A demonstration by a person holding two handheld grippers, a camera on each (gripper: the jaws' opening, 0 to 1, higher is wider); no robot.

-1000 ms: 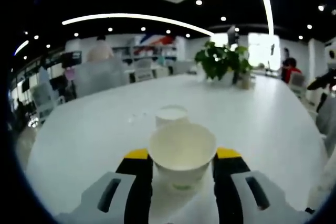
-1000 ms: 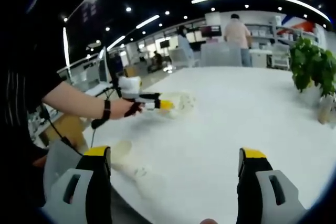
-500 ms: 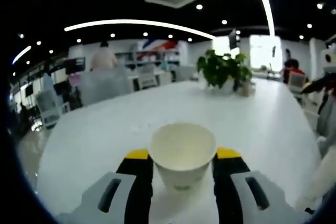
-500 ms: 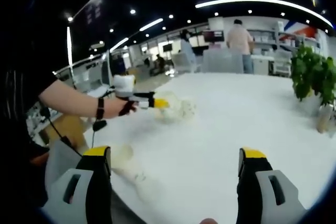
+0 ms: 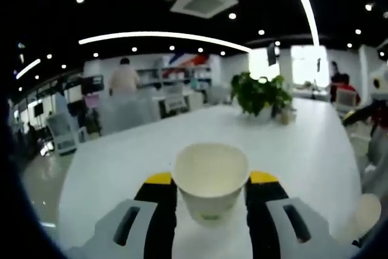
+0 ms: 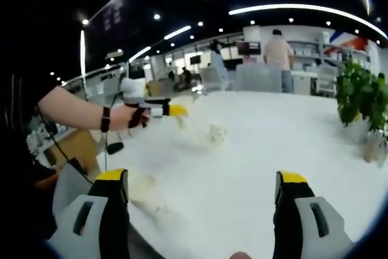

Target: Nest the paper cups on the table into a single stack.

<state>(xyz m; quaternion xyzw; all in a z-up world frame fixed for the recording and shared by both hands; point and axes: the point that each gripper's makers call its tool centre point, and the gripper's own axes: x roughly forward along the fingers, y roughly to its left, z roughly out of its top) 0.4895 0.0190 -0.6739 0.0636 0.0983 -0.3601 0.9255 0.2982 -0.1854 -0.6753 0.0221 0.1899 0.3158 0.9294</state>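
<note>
Held cup: white paper cup [image 5: 210, 179], round, tapered, matte, mouth up and open toward the camera, inside bare.
Left gripper [image 5: 210, 193]: yellow-tipped black jaws closed against the cup's two sides, one pad each side; cup is lifted above the surface.
Left gripper, from the right gripper view [image 6: 159, 111]: held in the person's hand [image 6: 127, 116], yellow tip forward; the cup there is a pale blur.
Second cup [image 6: 214, 133]: white, standing on the surface beyond the left gripper; blurred.
Third cup [image 6: 147, 193]: white, lying on its side on the near surface just beside the right gripper's left jaw.
Right gripper [image 6: 203, 186]: jaws wide apart, nothing between them.
Surface [image 6: 267, 131]: smooth, white, glossy.
Plant [image 5: 260, 93]: green, potted, at the far end.
</note>
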